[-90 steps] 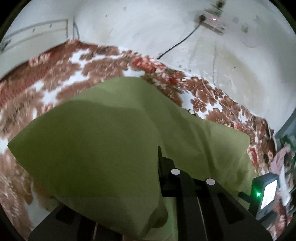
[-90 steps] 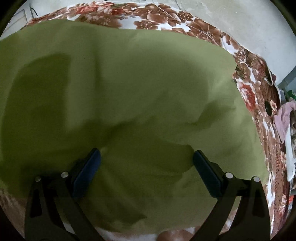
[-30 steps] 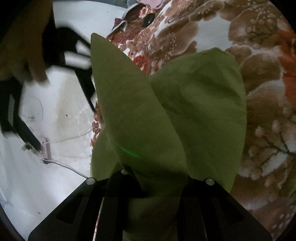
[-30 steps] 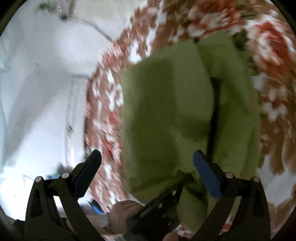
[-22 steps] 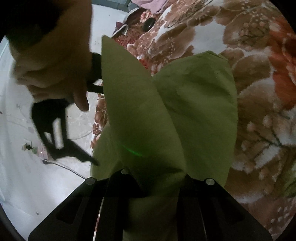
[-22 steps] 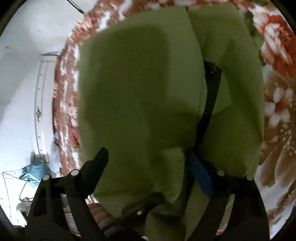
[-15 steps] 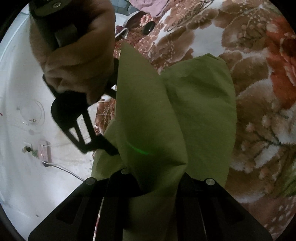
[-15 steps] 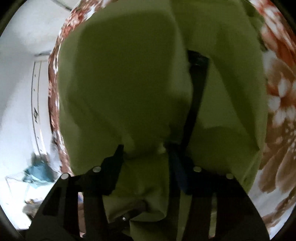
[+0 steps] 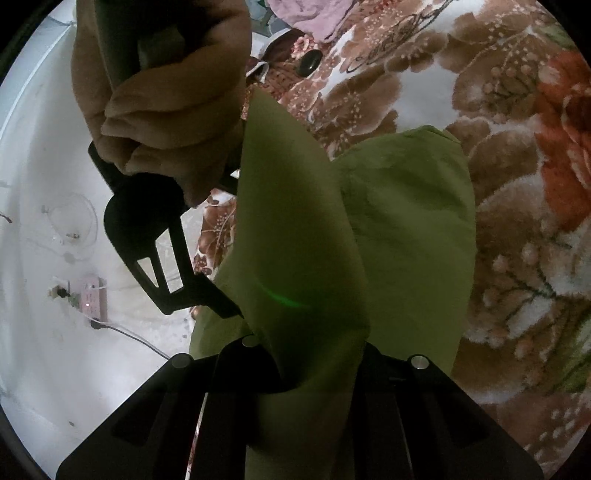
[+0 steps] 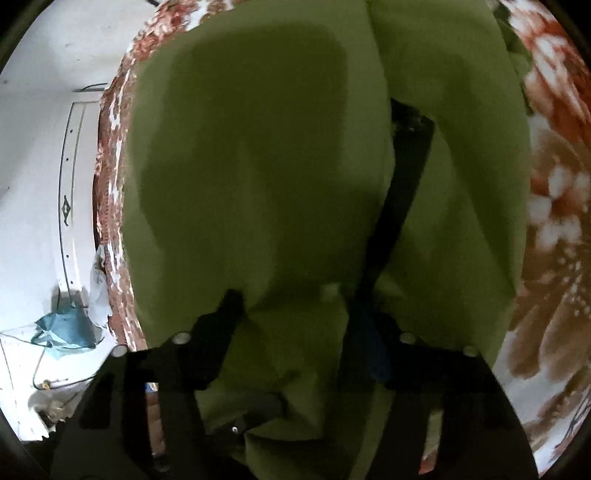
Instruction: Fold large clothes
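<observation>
An olive green garment hangs lifted above a floral blanket. My left gripper is shut on a bunched edge of the garment, which rises between its fingers. My right gripper has closed on the same garment, pinching a fold; the cloth fills most of the right wrist view. The right gripper and the hand holding it also show in the left wrist view, just left of the cloth. The left gripper's black finger shows in the right wrist view, running up through the cloth.
The brown, red and white floral blanket covers the bed. A white wall with a power strip and cable lies left. A pink cloth and a dark object lie at the bed's far end.
The garment was lifted from lying spread on the bed. The right gripper moved in beside the left one, and its open jaws closed on the cloth over the last second.
</observation>
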`<state>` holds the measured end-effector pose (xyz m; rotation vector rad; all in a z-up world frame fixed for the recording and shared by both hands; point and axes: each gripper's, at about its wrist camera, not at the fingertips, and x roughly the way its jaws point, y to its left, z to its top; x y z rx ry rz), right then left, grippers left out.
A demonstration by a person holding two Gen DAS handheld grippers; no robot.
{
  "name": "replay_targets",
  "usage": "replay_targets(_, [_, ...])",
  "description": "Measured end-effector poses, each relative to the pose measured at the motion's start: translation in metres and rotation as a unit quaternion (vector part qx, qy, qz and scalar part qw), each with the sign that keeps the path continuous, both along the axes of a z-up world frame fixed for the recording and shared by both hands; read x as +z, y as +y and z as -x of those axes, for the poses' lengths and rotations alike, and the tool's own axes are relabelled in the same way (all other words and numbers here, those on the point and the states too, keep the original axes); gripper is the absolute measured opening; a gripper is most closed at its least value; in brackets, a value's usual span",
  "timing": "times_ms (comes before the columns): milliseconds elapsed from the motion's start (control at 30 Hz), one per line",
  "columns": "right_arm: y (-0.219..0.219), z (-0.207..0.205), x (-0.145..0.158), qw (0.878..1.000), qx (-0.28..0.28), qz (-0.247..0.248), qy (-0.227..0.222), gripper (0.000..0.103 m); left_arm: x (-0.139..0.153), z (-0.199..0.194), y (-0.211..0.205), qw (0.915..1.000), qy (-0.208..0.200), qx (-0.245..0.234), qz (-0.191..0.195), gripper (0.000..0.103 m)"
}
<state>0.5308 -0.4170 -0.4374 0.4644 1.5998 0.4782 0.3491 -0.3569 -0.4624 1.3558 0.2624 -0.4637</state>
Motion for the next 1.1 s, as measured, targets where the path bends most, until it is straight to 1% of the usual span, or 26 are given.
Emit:
replay_targets(33, [0.000, 0.000, -0.001, 1.000, 0.000, -0.009, 0.001, 0.037, 0.000, 0.001, 0.000, 1.0000, 0.000, 0.000, 0.000, 0.010])
replay_targets(67, [-0.001, 0.000, -0.001, 1.000, -0.006, -0.020, 0.002, 0.030, 0.000, 0.001, 0.000, 1.0000, 0.001, -0.002, -0.002, 0.010])
replay_targets(133, [0.002, -0.001, 0.003, 1.000, 0.004, -0.026, -0.006, 0.011, 0.000, 0.003, 0.001, 1.0000, 0.001, -0.006, -0.003, 0.010])
replay_targets(200, [0.005, 0.001, 0.013, 0.999, 0.017, -0.018, -0.022, 0.007, 0.003, 0.002, 0.001, 1.0000, 0.002, -0.003, 0.002, 0.011])
replay_targets(267, [0.004, 0.002, 0.023, 0.999, 0.016, -0.012, -0.034, 0.006, 0.009, 0.004, 0.002, 1.0000, 0.002, 0.003, 0.008, 0.017])
replay_targets(333, [-0.005, 0.004, 0.040, 0.999, 0.014, -0.004, -0.048, 0.005, 0.019, 0.013, 0.007, 0.9998, 0.005, -0.002, 0.017, 0.036])
replay_targets(367, [-0.008, 0.008, 0.048, 0.998, 0.018, -0.003, -0.056, 0.005, 0.026, 0.021, 0.012, 0.9997, 0.008, -0.006, 0.023, 0.042])
replay_targets(400, [-0.012, 0.010, 0.061, 0.997, 0.023, 0.003, -0.068, 0.005, 0.035, 0.029, 0.019, 0.9994, 0.013, -0.011, 0.030, 0.055])
replay_targets(467, [-0.017, 0.011, 0.079, 0.996, 0.033, 0.003, -0.080, 0.005, 0.052, 0.044, 0.033, 0.9988, 0.026, -0.019, 0.038, 0.057])
replay_targets(533, [-0.025, 0.015, 0.089, 0.995, 0.039, 0.015, -0.085, 0.005, 0.075, 0.053, 0.046, 0.9977, 0.036, -0.025, 0.052, 0.057])
replay_targets(600, [-0.029, 0.019, 0.097, 0.995, 0.038, 0.030, -0.090, 0.005, 0.098, 0.055, 0.056, 0.9960, 0.039, -0.022, 0.078, 0.058])
replay_targets(633, [-0.030, 0.021, 0.101, 0.995, 0.036, 0.032, -0.091, 0.005, 0.114, 0.048, 0.062, 0.9939, 0.045, -0.015, 0.099, 0.058])
replay_targets(667, [-0.032, 0.024, 0.106, 0.994, 0.034, 0.037, -0.095, 0.005, 0.129, 0.036, 0.066, 0.9912, 0.041, -0.005, 0.126, 0.059])
replay_targets(700, [-0.034, 0.027, 0.110, 0.994, 0.032, 0.042, -0.098, 0.005, 0.138, 0.018, 0.070, 0.9870, 0.047, 0.011, 0.153, 0.060])
replay_targets(733, [-0.032, 0.029, 0.115, 0.993, 0.033, 0.050, -0.102, 0.005, 0.141, 0.000, 0.073, 0.9828, 0.064, 0.028, 0.171, 0.060])
replay_targets(800, [-0.033, 0.036, 0.124, 0.989, 0.048, 0.082, -0.116, 0.005, 0.136, -0.035, 0.077, 0.9738, 0.093, 0.061, 0.198, 0.059])
replay_targets(833, [-0.036, 0.039, 0.125, 0.986, 0.058, 0.099, -0.121, 0.004, 0.125, -0.055, 0.080, 0.9683, 0.119, 0.070, 0.208, 0.058])
replay_targets(867, [-0.043, 0.042, 0.122, 0.984, 0.058, 0.119, -0.118, 0.004, 0.114, -0.067, 0.081, 0.9644, 0.143, 0.073, 0.210, 0.058])
replay_targets(900, [-0.049, 0.042, 0.115, 0.983, 0.059, 0.132, -0.113, 0.004, 0.104, -0.074, 0.082, 0.9608, 0.163, 0.077, 0.211, 0.057])
replay_targets(933, [-0.056, 0.043, 0.104, 0.982, 0.060, 0.148, -0.104, 0.004, 0.092, -0.082, 0.084, 0.9520, 0.195, 0.081, 0.221, 0.058])
replay_targets(1000, [-0.072, 0.045, 0.082, 0.982, 0.051, 0.160, -0.081, 0.004, 0.076, -0.089, 0.088, 0.9357, 0.239, 0.087, 0.245, 0.058])
replay_targets(1033, [-0.079, 0.045, 0.068, 0.983, 0.047, 0.164, -0.069, 0.004, 0.073, -0.090, 0.088, 0.9316, 0.250, 0.089, 0.248, 0.060])
replay_targets(1100, [-0.088, 0.046, 0.046, 0.981, 0.042, 0.178, -0.059, 0.004, 0.066, -0.093, 0.089, 0.9217, 0.274, 0.091, 0.259, 0.062])
